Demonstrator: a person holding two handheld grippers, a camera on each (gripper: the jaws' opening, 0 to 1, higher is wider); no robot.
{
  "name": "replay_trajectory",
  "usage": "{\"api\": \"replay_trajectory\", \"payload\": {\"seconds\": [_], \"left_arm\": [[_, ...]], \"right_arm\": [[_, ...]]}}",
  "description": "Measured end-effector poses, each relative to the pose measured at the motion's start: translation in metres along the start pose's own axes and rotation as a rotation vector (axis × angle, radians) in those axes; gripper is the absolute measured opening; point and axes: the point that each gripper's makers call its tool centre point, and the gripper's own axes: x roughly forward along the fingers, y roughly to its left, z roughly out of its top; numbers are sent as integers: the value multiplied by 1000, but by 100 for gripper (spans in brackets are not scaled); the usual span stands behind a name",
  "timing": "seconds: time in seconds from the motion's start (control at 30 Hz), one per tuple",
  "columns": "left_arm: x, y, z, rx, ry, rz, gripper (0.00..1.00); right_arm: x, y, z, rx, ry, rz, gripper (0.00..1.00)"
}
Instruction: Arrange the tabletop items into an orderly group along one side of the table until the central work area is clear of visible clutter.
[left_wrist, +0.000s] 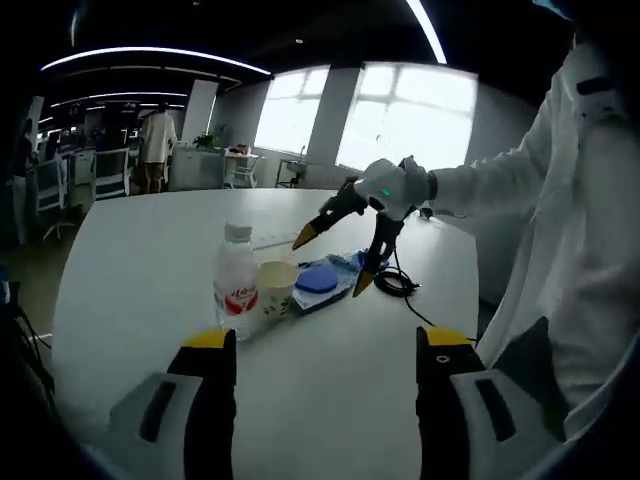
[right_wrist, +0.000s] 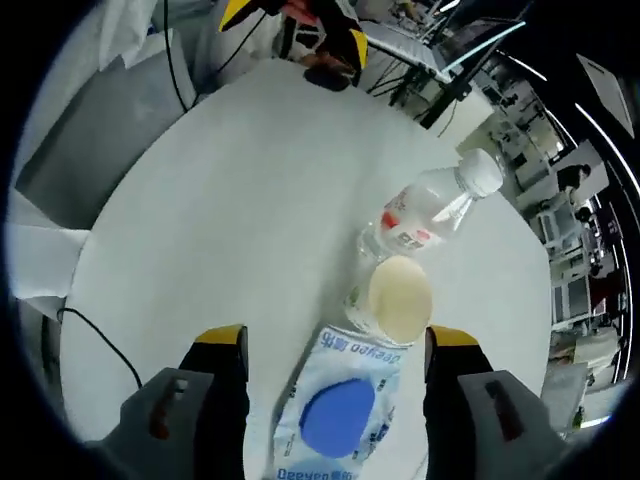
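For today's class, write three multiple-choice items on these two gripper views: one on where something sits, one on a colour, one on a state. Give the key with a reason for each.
1. Where is the paper cup?
A. Between the water bottle and the wet-wipes pack
B. Alone at the far table edge
C. On top of the bottle

2. What colour is the round lid on the wipes pack?
A. Red
B. Blue
C. Green

3. How do the right gripper's jaws stand?
A. Shut on the cup
B. Shut on the cable
C. Open, holding nothing

Key: 1 A, the right gripper view shows the cup between bottle and pack. 2 B, the lid is blue. 3 C, the jaws stand apart on either side of the pack.
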Motion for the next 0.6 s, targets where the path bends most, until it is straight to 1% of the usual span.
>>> {"api": "replay_trajectory", "payload": {"seconds": [0.07, 0.23, 0.27, 0.3, 0.4, 0.57, 0.6], "left_arm": [[2, -1, 1, 7, 4, -3, 75], [9, -6, 7, 24, 10, -23, 75], [11, -8, 7, 36, 17, -29, 76], [12, -9, 8, 41, 18, -32, 76], [16, -13, 14, 56, 14, -43, 76], [20, -19, 23, 92, 14, -54, 76], [21, -20, 23, 97, 16, -57, 76]], "right_arm": [[-3, 3, -1, 37, -10, -7, 71], [-16, 9, -5, 148, -51, -58, 72], [-20, 10, -8, 165, -48, -66, 72], [-25, 10, -7, 205, -67, -87, 72], [-39, 14, -9, 281, -102, -130, 71], [-64, 26, -20, 399, -133, -209, 71], [-70, 31, -23, 431, -138, -221, 71]]}}
